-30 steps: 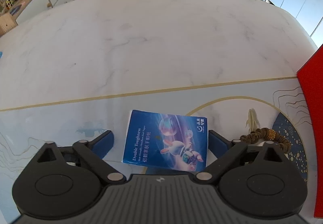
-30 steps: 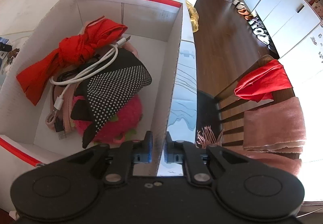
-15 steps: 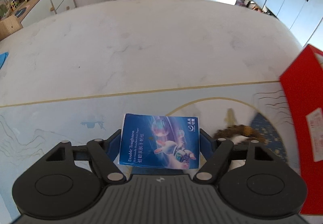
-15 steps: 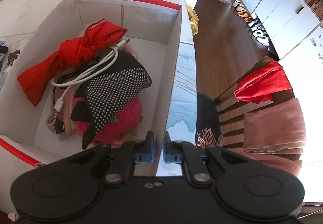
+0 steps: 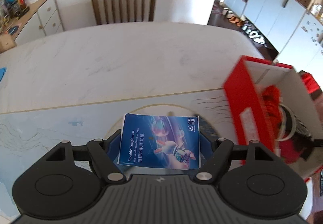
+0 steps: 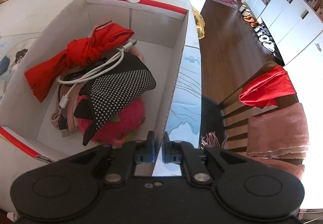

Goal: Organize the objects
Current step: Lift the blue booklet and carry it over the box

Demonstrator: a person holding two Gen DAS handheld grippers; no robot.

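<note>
Glossy tissue pack (image 5: 160,141), cardboard box (image 6: 177,74)

Marble table (image 5: 125,66) w/ blue mat (image 5: 40,129) — red box (image 5: 242,102) on it.

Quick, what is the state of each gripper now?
Left gripper: closed on the blue tissue pack, lifted off the table.
Right gripper: closed on the box wall.

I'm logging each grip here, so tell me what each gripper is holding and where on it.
The left gripper holds the blue tissue pack by its two side edges. The right gripper is pinched on the box, on its near right wall.
</note>
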